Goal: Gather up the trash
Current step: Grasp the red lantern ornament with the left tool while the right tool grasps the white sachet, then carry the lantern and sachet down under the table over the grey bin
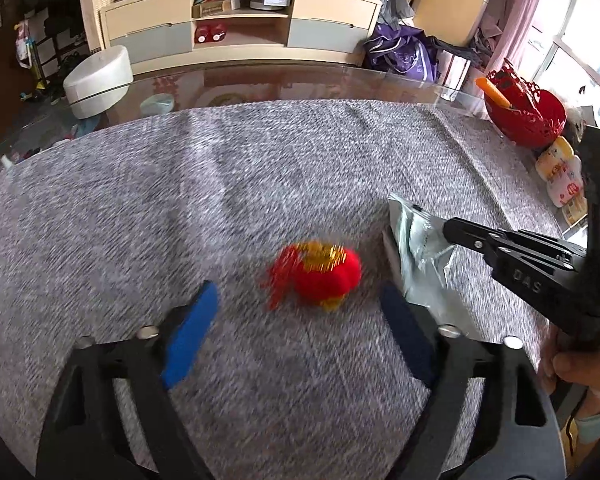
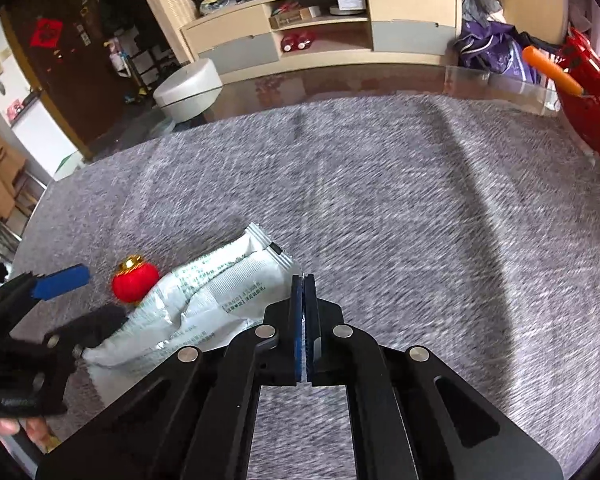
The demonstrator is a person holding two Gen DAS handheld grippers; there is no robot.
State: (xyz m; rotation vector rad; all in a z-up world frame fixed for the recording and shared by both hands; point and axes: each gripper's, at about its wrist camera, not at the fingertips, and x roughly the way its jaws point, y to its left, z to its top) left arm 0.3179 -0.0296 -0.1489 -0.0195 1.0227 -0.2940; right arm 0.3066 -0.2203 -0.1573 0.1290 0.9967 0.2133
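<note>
Grey cloth [image 1: 260,184] on glass table [image 1: 260,80]; cabinet [image 1: 240,20] behind.

grey tablecloth [image 1: 260,168], red basket [image 1: 528,116], cream cabinet [image 2: 324,28]

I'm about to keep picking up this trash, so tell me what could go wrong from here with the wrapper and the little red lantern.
The right gripper looks shut on just an edge of the white wrapper, so it might slip free when lifted. The left gripper is open around the red lantern ornament, which lies against the wrapper; closing could pinch the wrapper too, or nudge the round ornament so it rolls across the grey cloth.
</note>
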